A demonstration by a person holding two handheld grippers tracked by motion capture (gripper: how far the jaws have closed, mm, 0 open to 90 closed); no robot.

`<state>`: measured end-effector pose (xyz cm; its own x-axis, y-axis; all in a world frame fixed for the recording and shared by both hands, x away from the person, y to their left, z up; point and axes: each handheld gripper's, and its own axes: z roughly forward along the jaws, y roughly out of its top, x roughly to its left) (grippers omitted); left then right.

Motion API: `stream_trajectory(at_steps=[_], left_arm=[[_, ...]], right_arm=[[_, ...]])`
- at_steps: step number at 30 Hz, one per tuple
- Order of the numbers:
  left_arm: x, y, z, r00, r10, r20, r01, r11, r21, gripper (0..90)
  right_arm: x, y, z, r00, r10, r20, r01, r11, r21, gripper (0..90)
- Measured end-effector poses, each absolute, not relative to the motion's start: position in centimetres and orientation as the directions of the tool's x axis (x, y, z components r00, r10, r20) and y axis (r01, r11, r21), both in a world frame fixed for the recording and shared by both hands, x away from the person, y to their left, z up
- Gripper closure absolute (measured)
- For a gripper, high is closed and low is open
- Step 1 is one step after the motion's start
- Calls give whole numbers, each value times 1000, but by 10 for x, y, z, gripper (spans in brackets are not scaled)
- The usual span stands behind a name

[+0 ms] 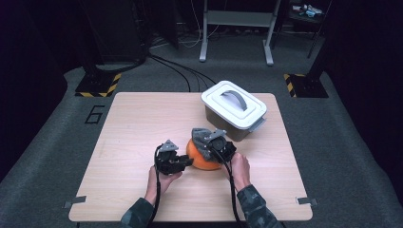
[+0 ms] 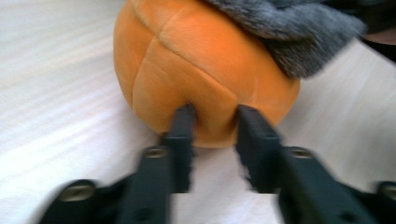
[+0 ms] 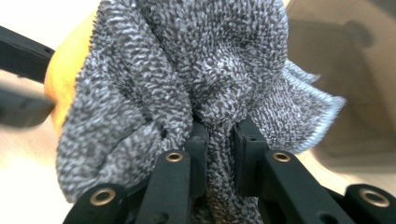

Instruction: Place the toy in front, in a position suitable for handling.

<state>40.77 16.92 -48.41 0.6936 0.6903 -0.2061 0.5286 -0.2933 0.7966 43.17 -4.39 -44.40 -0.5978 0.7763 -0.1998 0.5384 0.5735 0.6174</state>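
The orange plush ball rests on the table, in front of the lidded bin. The left gripper pinches a fold of its fabric, apparently to steady it. The right gripper is clamped on the grey cloth, pressing it over the ball's top, probably for wiping.

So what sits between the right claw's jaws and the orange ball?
A grey cloth: in the right gripper view the right claw pinches a fold of it, and it drapes over the orange ball.
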Motion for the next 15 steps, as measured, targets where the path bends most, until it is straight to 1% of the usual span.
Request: stream_trajectory(at_steps=[1, 2, 3, 4, 6, 8, 9, 10, 12, 14, 15], left_arm=[[406, 168, -484, 689, 706, -167, 513, -311, 800, 480], [407, 167, -485, 693, 707, -142, 498, -327, 803, 447], [407, 165, -486, 697, 700, -154, 500, -321, 805, 403], [408, 161, -488, 704, 698, -130, 482, -335, 810, 407], [408, 152, -490, 710, 701, -71, 446, -370, 815, 508], [410, 149, -491, 702, 709, -67, 445, -365, 818, 598], [411, 150, -492, 699, 710, -85, 452, -347, 822, 640], [411, 150, -492, 695, 714, -85, 450, -341, 825, 674], [412, 150, -491, 686, 721, -102, 462, -322, 826, 713], [413, 151, -491, 678, 725, -125, 478, -304, 824, 732], [413, 152, -491, 679, 722, -133, 483, -304, 821, 738]], right_arm=[[436, -45, -446, -598, 783, -174, 542, 554, 631, 786], [439, -46, -447, -599, 781, -176, 536, 555, 636, 786], [439, -44, -447, -596, 784, -171, 542, 551, 635, 786], [440, -43, -448, -596, 784, -171, 545, 552, 631, 786], [441, -41, -449, -599, 780, -181, 537, 559, 632, 787], [441, -42, -449, -590, 790, -170, 546, 545, 636, 786], [442, -44, -449, -593, 788, -164, 544, 542, 640, 786], [442, -47, -447, -588, 795, -146, 551, 526, 648, 785], [437, -51, -435, -587, 792, -166, 540, 536, 649, 783], [426, -47, -419, -580, 792, -189, 506, 533, 678, 783], [421, -42, -415, -598, 777, -198, 488, 549, 678, 783]])
